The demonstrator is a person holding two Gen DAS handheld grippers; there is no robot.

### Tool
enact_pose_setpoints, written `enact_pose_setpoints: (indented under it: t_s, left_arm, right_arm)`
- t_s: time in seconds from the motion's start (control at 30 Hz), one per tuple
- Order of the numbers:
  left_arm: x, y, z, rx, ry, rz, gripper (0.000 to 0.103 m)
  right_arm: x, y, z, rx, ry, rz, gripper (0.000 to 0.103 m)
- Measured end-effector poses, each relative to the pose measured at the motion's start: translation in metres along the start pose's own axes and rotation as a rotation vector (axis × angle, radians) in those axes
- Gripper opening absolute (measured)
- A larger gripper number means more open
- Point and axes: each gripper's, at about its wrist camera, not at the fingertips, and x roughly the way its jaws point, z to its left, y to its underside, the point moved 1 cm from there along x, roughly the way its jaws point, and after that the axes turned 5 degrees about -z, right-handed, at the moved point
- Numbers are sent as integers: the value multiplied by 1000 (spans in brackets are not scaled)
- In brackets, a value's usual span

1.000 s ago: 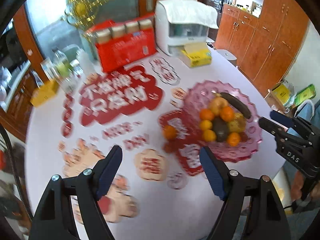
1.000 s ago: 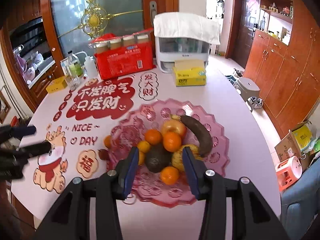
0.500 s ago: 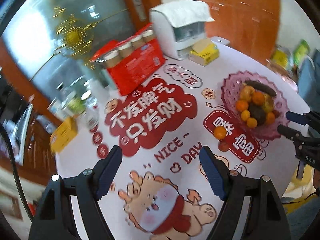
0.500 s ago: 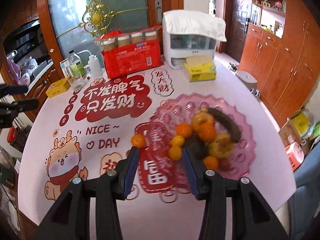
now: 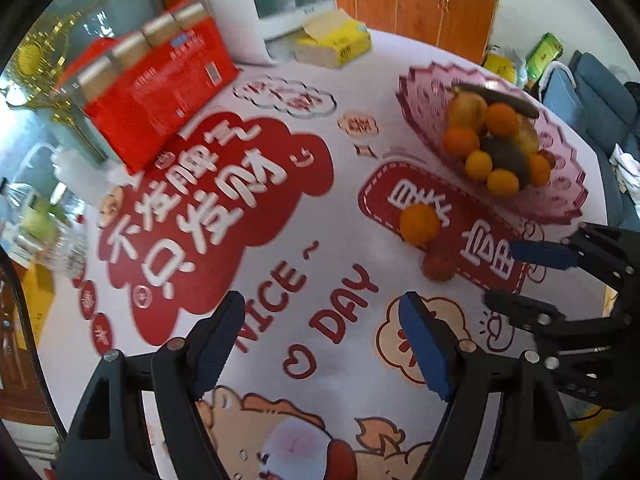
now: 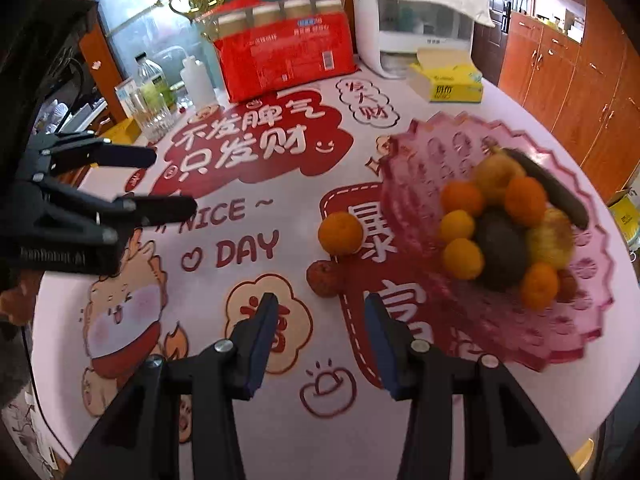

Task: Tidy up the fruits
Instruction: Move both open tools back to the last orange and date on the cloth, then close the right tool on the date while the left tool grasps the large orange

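Note:
A pink scalloped fruit plate point(image 6: 568, 332) point(image 5: 416, 92) holds several oranges, an apple, a dark avocado and a dark elongated fruit. Outside it, on the printed tablecloth, lie a loose orange point(image 6: 340, 233) point(image 5: 419, 224) and a small red fruit point(image 6: 325, 279) point(image 5: 438, 266). My right gripper point(image 6: 322, 330) hovers open just in front of the red fruit, nothing between its fingers; it also shows at the right of the left wrist view point(image 5: 520, 276). My left gripper point(image 5: 320, 340) is open and empty over the "NICE DAY" print, and it shows at the left of the right wrist view point(image 6: 160, 184).
At the table's back stand a red carton of jars point(image 6: 284, 56), a white covered appliance point(image 6: 416, 20), a yellow tissue box point(image 6: 450, 80), bottles and a glass point(image 6: 154, 92). Wooden cabinets point(image 6: 580, 80) line the right side beyond the table edge.
Both grippers have come down nearer the tabletop. The right one shifted left from over the plate to in front of the loose red fruit. The left one rolled, its view swinging left.

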Motion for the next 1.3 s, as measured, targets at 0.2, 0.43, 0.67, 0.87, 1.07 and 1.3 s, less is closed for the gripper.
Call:
enact_pose_setpoints:
  t_s: [0.2,0.43,0.67,0.87,1.07,1.3]
  left_arm:
    - [21,9,5,-45,36,9,78]
    - [29,4,5,-81,47,-6,78]
    - [40,-5,-2,-112,55,-11,78]
    - [53,-15,-18,-121,87,-6,78]
    - [70,-25,-38,-99,105,7,77]
    - [94,-31,-54,-99,126,36,69]
  right_arm:
    - [42,-1,2,10,23,22,45]
    - [63,-2,2,-4,52,34,35]
    - [61,-1,-6,11,29,31,30]
    - [36,4,-11,-12,-4,12,30]
    - [30,15,-23,6,-16,28,30]
    - [23,27,-44,62,3,25,30]
